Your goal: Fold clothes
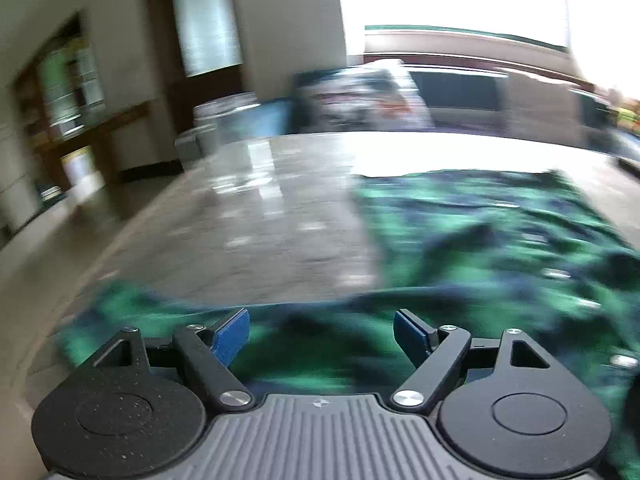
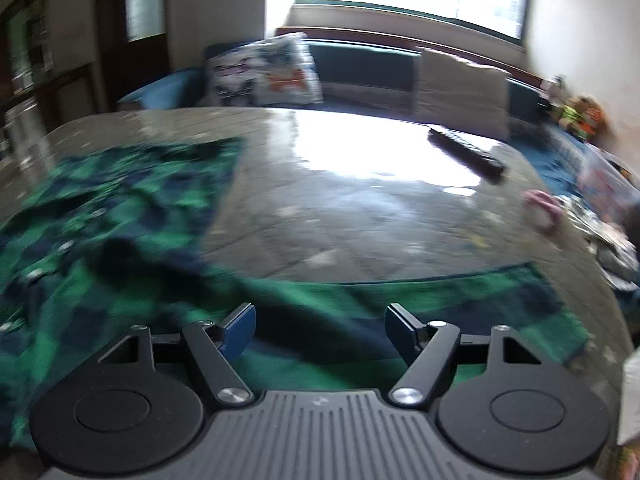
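Nearest the lens in the left wrist view, the left gripper (image 1: pixel 322 334) is seen with its two blue-padded fingers spread wide and nothing held between them. Just beyond, a green and dark blue checked garment (image 1: pixel 480 248) is spread across the glossy table (image 1: pixel 260 216), its cloth rumpled and blurred, and small pale buttons can be made out on it. One sleeve-like flap is stretched toward 9 o'clock under the fingers, while the body is laid out toward 2 o'clock.

In the right wrist view, the right gripper (image 2: pixel 320 332) is likewise shown with its jaws parted and empty, poised low over the same garment (image 2: pixel 100 220). The body of the cloth is found at 10 o'clock, and a second flap is extended toward 3 o'clock along the near table (image 2: pixel 360 208) edge. Whether the pads are touching the fabric cannot be told.

Counted by size: one table, one garment, and one teal bench (image 2: pixel 360 64) at 12 o'clock, on which two cushions are propped, a patterned cushion (image 2: pixel 264 72) and a plain beige cushion (image 2: pixel 460 88). One dark remote control (image 2: pixel 466 154) is laid on the table at 1 o'clock, and one small pink object (image 2: pixel 542 208), too blurred to be identified, is seen at 2 o'clock.
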